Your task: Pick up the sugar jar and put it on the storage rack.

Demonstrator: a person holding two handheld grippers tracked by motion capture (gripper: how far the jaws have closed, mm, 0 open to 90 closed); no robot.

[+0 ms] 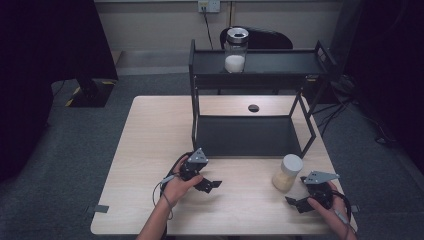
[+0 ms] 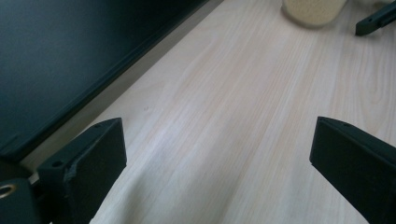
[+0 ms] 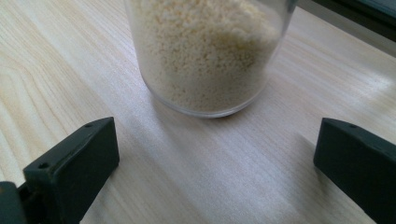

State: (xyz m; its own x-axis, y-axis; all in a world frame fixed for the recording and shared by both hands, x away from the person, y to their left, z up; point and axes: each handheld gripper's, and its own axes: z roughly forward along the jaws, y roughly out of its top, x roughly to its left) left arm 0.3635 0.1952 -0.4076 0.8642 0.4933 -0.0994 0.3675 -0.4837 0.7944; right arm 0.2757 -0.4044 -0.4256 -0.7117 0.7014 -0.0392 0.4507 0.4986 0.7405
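A clear jar of beige grains (image 1: 287, 172) with a white lid stands on the table near the right front, just before the rack. My right gripper (image 1: 295, 192) is open right beside it, jaws pointing at it. In the right gripper view the jar (image 3: 208, 51) stands close ahead of the open right gripper (image 3: 215, 158), outside the jaws. My left gripper (image 1: 212, 184) lies open on the table at centre front, empty. In the left gripper view the left gripper (image 2: 217, 158) faces bare wood, with the jar (image 2: 313, 9) far ahead. A second jar (image 1: 236, 50), partly filled with white powder, stands on the rack's top shelf.
A black two-level rack (image 1: 250, 135) takes up the table's far middle; its lower shelf (image 2: 70, 46) is bare. A round hole (image 1: 253, 108) sits in the tabletop behind it. The table's front edge is close behind both hands. A black stand (image 1: 90, 90) is on the floor at left.
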